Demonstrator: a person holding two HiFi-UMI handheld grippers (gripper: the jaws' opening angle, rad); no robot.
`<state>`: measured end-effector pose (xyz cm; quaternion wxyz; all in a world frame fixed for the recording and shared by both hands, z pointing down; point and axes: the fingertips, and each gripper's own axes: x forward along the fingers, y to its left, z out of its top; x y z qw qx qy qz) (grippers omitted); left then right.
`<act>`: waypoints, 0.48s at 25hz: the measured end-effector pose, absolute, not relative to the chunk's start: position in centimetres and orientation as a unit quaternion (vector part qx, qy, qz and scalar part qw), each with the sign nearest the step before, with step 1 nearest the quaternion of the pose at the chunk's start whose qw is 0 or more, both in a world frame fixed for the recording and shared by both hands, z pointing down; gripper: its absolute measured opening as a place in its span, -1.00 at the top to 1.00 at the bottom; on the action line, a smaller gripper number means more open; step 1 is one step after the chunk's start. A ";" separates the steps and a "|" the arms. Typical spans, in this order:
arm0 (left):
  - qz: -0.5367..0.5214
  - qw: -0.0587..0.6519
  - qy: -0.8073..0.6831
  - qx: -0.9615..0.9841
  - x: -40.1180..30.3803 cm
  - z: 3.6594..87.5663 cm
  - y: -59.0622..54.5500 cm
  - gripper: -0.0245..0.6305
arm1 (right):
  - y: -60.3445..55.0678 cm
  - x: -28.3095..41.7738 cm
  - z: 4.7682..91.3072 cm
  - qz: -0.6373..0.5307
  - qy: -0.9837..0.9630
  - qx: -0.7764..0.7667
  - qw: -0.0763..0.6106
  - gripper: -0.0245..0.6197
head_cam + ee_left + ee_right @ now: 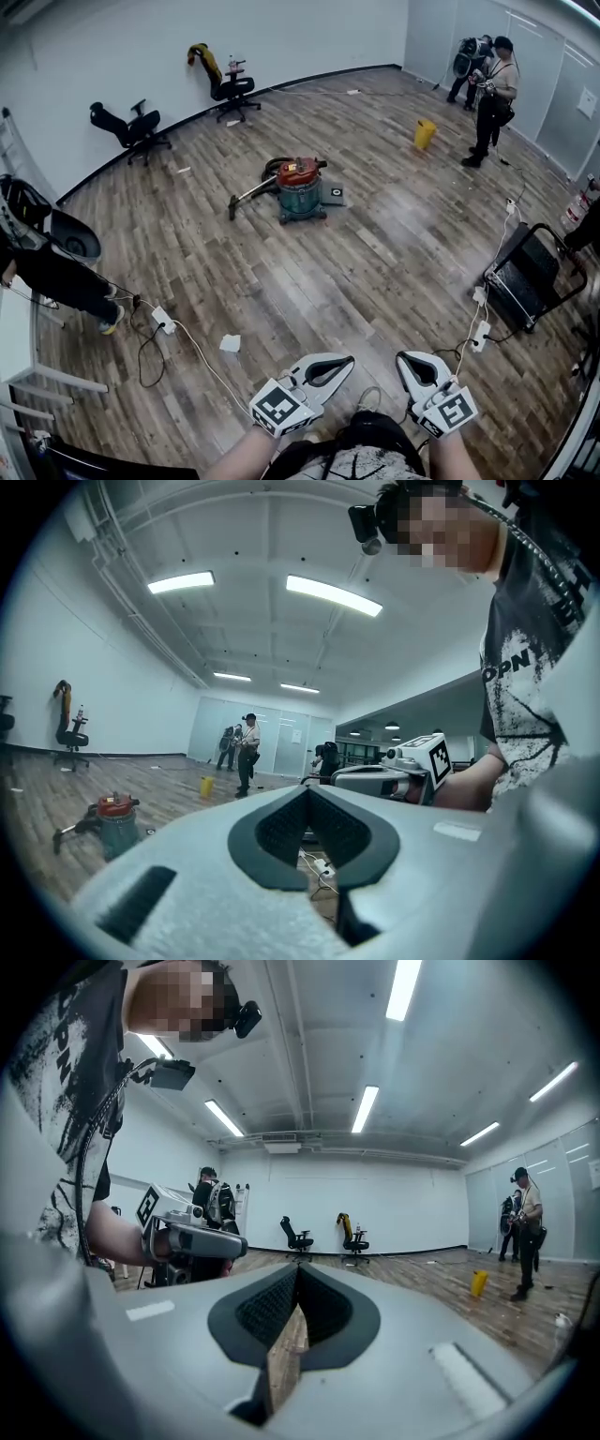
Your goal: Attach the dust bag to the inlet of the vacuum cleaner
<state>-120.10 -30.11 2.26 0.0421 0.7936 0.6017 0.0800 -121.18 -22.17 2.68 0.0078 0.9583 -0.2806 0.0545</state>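
1. The vacuum cleaner (300,190) stands upright on the wooden floor (375,272) in the middle of the room. It is a teal drum under a red top, well apart from both of my grippers.
2. Its dark hose and wand (248,195) reach out from its left side and lie on the floor. A small dark square pad (336,195) lies just beside it on the right.
3. My left gripper (348,358) is low at the near edge of the head view. Its fingers are clenched tip to tip and grasp nothing.
4. My right gripper (402,357) is just beside it, not touching it. Its fingers are clenched the same way, with nothing between them.
5. Both grippers point out across the room, roughly level, and their tips lean slightly toward each other.
6. A small white object (230,343) lies on the floor to the left of my left gripper, near a white power strip (162,320). I cannot tell what the object is.
7. Beyond the vacuum cleaner stands a yellow bin (425,133), with a person (492,98) near it by the glass wall.
8. Two black office chairs (131,127) are against the far white wall.
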 end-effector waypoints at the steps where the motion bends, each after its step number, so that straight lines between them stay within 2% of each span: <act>1: 0.080 0.040 0.600 0.795 -119.1 2.2 -29.1 0.93 | -21.2 -120.1 2.6 0.054 -0.284 0.957 0.006 0.91; 5: 0.051 0.019 0.592 0.804 -115.4 0.9 -24.3 0.93 | -16.5 -116.3 2.4 0.049 -0.310 0.949 0.001 0.91; 12: 0.066 0.009 0.580 0.812 -109.3 0.8 -14.7 0.93 | -8.5 -111.0 2.4 0.024 -0.365 0.931 0.014 0.91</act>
